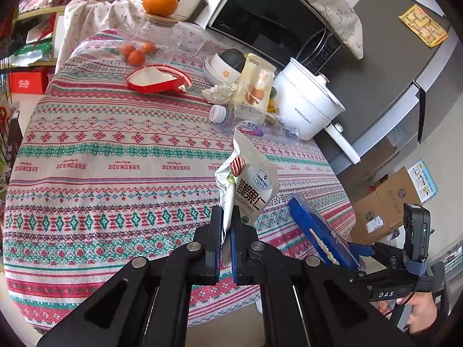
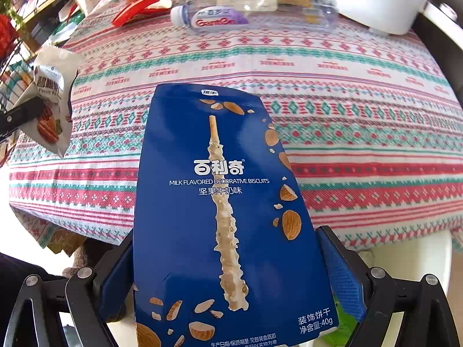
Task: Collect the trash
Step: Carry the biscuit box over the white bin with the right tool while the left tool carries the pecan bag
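Two oranges (image 1: 136,53) beside red-rimmed dish (image 1: 156,79).

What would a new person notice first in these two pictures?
First, the blue biscuit box filling the right wrist view, held across its width by the right gripper. Next, the white pecan packet pinched upright in the left gripper, above the patterned tablecloth.

Both wrist views look steeply down from close above the patterned tablecloth (image 1: 101,150), sharing its bottle (image 2: 220,17).
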The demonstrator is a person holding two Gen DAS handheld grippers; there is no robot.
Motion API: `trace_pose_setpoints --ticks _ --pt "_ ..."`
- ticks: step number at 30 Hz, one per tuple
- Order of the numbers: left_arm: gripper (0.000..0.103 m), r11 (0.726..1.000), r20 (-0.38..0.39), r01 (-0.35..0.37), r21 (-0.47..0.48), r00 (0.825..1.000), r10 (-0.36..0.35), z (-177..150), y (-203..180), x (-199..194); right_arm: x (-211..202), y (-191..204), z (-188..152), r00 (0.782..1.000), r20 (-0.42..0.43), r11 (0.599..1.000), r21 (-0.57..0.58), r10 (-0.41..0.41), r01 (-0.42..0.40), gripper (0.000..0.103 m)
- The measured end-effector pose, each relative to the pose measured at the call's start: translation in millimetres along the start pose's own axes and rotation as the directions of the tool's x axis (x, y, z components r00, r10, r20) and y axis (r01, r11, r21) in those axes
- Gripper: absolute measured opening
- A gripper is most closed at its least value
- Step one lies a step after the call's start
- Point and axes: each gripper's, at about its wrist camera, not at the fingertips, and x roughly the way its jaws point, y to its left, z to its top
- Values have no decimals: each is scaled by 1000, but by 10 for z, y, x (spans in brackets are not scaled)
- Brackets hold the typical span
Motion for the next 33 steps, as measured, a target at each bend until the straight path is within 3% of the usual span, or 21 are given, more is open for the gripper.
trace_pose_setpoints --ticks 5,20,33 --pt "4 999 -24 25 47 999 -24 -111 -225 40 -165 -303 -264 1000 26 991 131 -12 9 95" --pt "4 981 -75 86 173 994 -74 -338 -947 275 -692 -1074 -1010 992 107 948 317 -69 32 95" --pt "4 926 -200 189 326 971 -128 -799 -1895 698 -897 -1649 -1627 988 114 891 452 -105 43 95"
